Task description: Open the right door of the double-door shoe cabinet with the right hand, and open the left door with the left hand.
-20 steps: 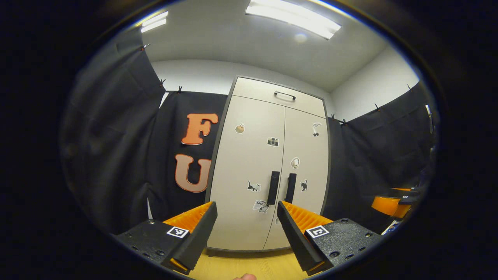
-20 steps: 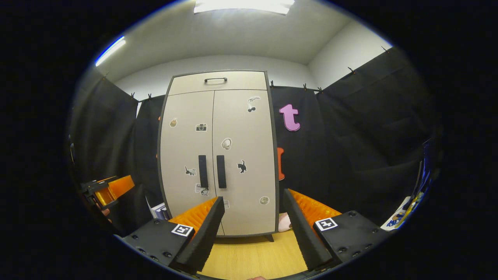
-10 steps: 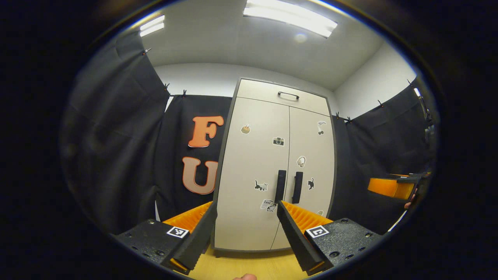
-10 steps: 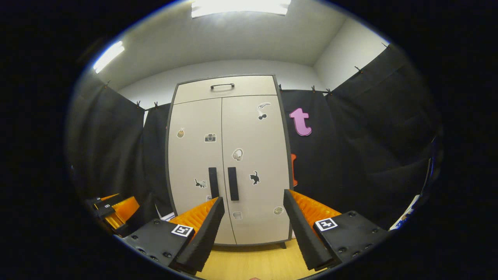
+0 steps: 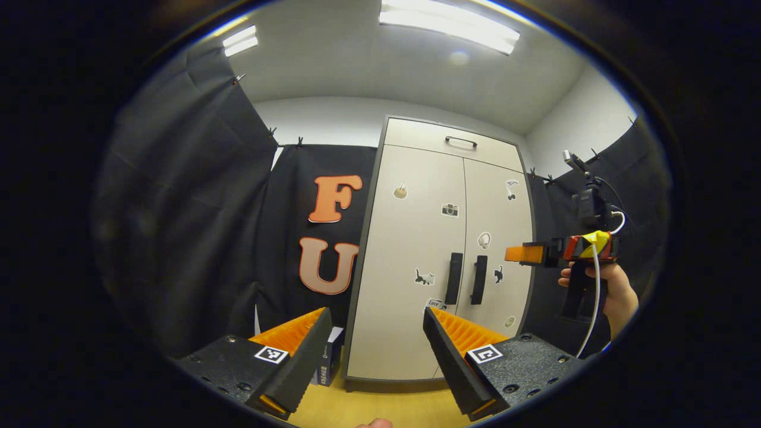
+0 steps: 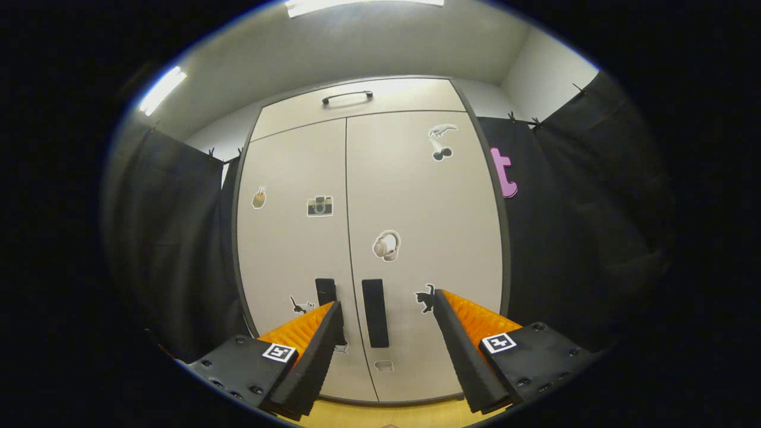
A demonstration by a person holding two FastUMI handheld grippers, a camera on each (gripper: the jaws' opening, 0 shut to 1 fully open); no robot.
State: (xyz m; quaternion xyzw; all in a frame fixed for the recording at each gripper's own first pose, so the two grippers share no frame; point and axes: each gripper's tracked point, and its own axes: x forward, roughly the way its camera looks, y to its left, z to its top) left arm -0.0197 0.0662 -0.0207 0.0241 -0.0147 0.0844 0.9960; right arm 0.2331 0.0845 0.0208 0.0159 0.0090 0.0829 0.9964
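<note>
The beige double-door shoe cabinet (image 5: 416,238) stands with both doors shut. Its two black vertical handles sit side by side at the middle seam: the left handle (image 5: 454,278) and the right handle (image 5: 478,279). My left gripper (image 5: 376,318) is open and well back from the cabinet, holding nothing. In the left gripper view my right gripper (image 5: 516,254) is held level by a hand (image 5: 603,288), close to the right door. In the right gripper view that right gripper (image 6: 387,304) is open, with the right handle (image 6: 375,312) ahead between its fingers, not touched. Its left finger partly hides the left handle (image 6: 325,290).
A top drawer with a black handle (image 5: 461,141) sits above the doors. Small stickers dot both doors. A box (image 5: 326,361) leans by the cabinet's lower left corner on the wooden floor (image 5: 380,410). Black cloth walls flank the cabinet on both sides.
My right gripper has moved much nearer the cabinet and now faces the right handle. It has risen into the left gripper view. The left gripper has drifted, shifting the cabinet rightward in its view.
</note>
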